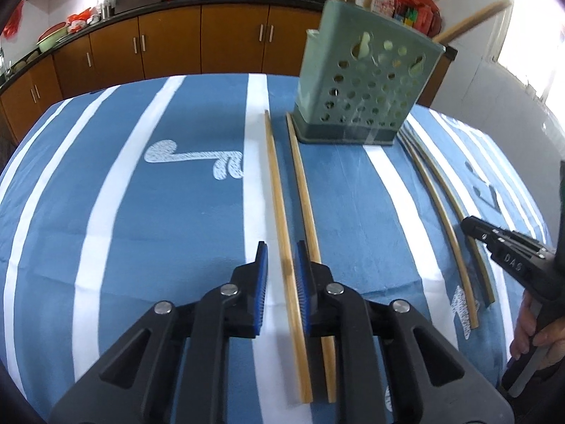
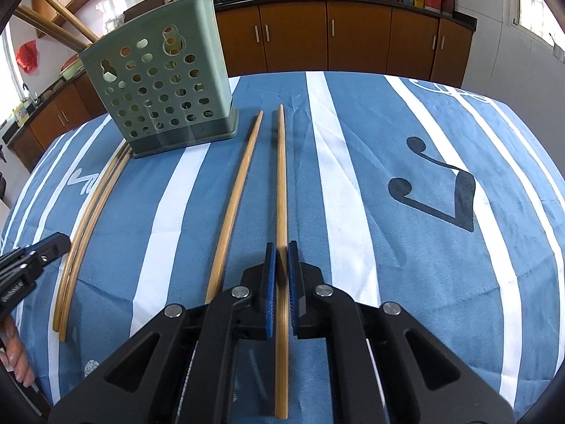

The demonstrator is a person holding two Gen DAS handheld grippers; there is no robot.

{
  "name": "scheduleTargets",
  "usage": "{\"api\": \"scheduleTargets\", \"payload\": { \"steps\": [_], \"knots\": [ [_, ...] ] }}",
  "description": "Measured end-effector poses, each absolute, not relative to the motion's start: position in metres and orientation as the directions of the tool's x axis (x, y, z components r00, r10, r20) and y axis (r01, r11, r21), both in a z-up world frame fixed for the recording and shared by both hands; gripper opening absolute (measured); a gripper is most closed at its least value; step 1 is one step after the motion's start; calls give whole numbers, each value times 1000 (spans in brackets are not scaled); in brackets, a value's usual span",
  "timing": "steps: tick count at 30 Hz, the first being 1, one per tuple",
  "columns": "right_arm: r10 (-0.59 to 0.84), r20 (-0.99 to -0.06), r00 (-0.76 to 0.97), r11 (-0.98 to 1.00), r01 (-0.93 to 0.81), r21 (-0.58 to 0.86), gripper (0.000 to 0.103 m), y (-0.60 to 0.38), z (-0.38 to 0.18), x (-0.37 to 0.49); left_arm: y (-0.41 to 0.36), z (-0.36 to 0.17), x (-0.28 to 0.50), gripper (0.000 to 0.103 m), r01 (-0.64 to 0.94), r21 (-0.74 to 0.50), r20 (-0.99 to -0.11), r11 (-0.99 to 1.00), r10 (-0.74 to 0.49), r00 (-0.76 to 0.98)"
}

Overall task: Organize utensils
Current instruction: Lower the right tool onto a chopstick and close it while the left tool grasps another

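A green perforated utensil holder [image 1: 363, 81] [image 2: 162, 88] stands on the blue striped tablecloth with several wooden sticks leaning out of it. Two wooden chopsticks lie to its left, two to its right. My left gripper [image 1: 282, 258] is open, its pads on either side of one chopstick [image 1: 279, 190], with a second chopstick [image 1: 303, 183] just right of it. My right gripper [image 2: 281, 258] has closed narrowly around a chopstick [image 2: 281, 176]; another chopstick [image 2: 236, 194] lies to its left. Each gripper shows at the edge of the other's view, the right one [image 1: 501, 243] and the left one [image 2: 31, 258].
The tablecloth [image 1: 141, 212] covers the table, whose far edge lies behind the holder. Brown kitchen cabinets [image 1: 169, 46] with a dark counter, pans and containers stand beyond. The pair of chopsticks by the left gripper also shows in the right wrist view [image 2: 88, 219].
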State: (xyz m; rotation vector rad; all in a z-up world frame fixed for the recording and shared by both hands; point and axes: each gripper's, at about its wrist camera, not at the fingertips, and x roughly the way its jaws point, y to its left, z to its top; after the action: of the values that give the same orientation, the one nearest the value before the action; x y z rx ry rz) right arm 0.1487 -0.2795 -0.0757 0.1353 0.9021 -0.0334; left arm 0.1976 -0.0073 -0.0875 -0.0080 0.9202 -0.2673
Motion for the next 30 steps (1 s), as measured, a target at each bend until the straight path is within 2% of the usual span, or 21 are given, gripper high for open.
{"api": "scheduleTargets", "payload": {
  "steps": [5,16,21,26,30],
  "knots": [
    [31,-785,619,991,83,104,7,-279,-75,148,-16,-93,202,9,218,-68,-793,974,-186,581],
    [18,-777,630,994,76,84,7,-280,-74,158,19,-92,228,8,94,-50,-791,994,-97,604],
    [-32,-758,651,994,97,41,7,-288,-74,178,38,-91,243,9,57,-58,-785,997,-81,614],
    [-26,-767,641,992,109,57,8,-298,-75,179,42,-92,244,16,70,-32,-781,997,-68,621],
    [-37,-761,648,994,103,40,8,-298,-77,176,40,-93,241,17,81,-13,-774,997,-61,630]
  ]
}}
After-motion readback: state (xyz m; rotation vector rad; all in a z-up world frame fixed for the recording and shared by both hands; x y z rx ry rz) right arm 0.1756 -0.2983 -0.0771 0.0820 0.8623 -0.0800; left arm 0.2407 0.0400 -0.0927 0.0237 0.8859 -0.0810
